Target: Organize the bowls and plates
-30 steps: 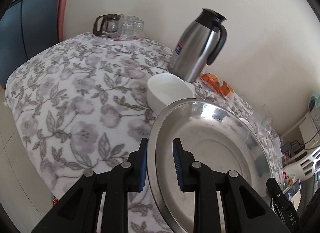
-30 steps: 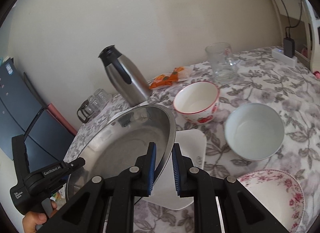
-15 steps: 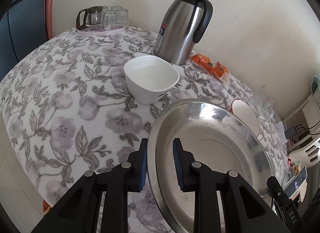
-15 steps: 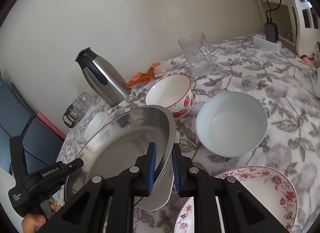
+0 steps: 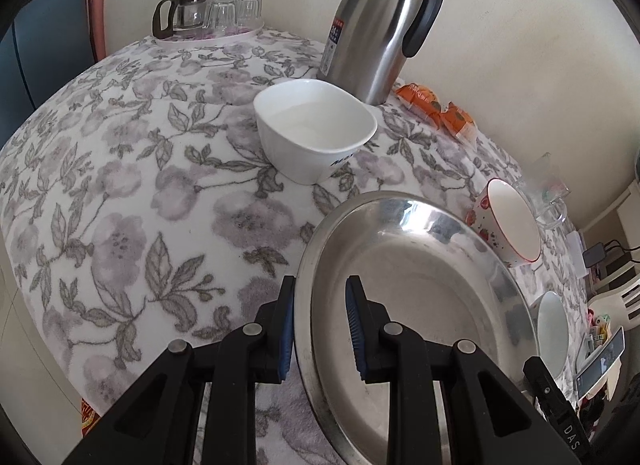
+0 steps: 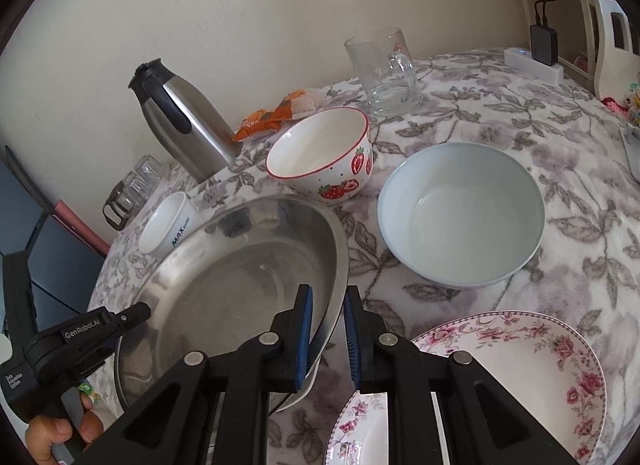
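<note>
Both grippers hold a large steel plate (image 5: 416, 289) by opposite rims, low over the flowered table. My left gripper (image 5: 320, 331) is shut on its left rim. My right gripper (image 6: 326, 339) is shut on its right rim (image 6: 338, 265), together with a white plate (image 6: 308, 381) under it. A small white square bowl (image 5: 314, 133) stands beyond the steel plate. A strawberry bowl (image 6: 324, 157), a pale blue bowl (image 6: 460, 213) and two rose-patterned plates (image 6: 520, 369) lie to the right.
A steel thermos jug (image 5: 384, 25) stands by the wall, with orange snack packets (image 5: 436, 111) next to it. A tray of glasses and a glass pot (image 5: 208, 15) is at the far corner. A glass mug (image 6: 384, 73) and a power strip (image 6: 532, 63) are at the right.
The steel plate, held by both grippers, has moved right and forward along the table. The white square bowl is now uncovered behind it, and the rose plates have come closer.
</note>
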Available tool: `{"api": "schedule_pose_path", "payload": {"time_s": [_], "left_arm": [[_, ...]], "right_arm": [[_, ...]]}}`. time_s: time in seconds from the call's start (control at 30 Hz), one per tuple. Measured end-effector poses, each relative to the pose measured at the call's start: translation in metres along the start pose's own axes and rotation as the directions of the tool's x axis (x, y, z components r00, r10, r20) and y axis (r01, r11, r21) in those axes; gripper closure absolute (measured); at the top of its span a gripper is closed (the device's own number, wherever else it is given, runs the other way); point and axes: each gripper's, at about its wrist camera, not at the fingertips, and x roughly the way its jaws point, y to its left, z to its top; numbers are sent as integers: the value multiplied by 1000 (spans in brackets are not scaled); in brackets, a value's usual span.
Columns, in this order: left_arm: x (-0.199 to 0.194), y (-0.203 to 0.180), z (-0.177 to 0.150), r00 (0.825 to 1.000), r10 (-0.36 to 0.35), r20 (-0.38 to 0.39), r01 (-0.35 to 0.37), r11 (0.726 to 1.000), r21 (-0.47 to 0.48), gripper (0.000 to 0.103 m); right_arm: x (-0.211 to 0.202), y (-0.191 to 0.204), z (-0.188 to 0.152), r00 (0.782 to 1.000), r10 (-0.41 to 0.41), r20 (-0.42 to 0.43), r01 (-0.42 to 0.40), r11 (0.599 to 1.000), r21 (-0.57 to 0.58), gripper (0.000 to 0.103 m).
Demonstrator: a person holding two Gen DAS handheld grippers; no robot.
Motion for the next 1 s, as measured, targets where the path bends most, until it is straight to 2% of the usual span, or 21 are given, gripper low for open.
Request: {"api": "schedule_pose_path", "payload": {"time_s": [0.17, 0.27, 0.4, 0.57, 1.0], "left_arm": [[11, -1, -4, 999, 34, -24, -34, 999, 28, 78], [19, 2, -6, 998, 37, -48, -36, 999, 24, 78], [20, -2, -6, 998, 45, -43, -43, 998, 52, 78], [26, -2, -6, 998, 37, -57, -34, 998, 59, 78], [25, 5, -1, 996, -7, -92, 7, 1000, 4, 78]], "right_arm": [[11, 2, -6, 998, -46, -37, 45, 998, -34, 86], [13, 2, -7, 998, -45, -36, 44, 998, -41, 86], [16, 2, -8, 998, -47, -45, 45, 998, -40, 86], [19, 5, -10, 997, -57, -58, 54, 997, -52, 86], [15, 2, -7, 996, -57, -63, 56, 998, -14, 85]]}}
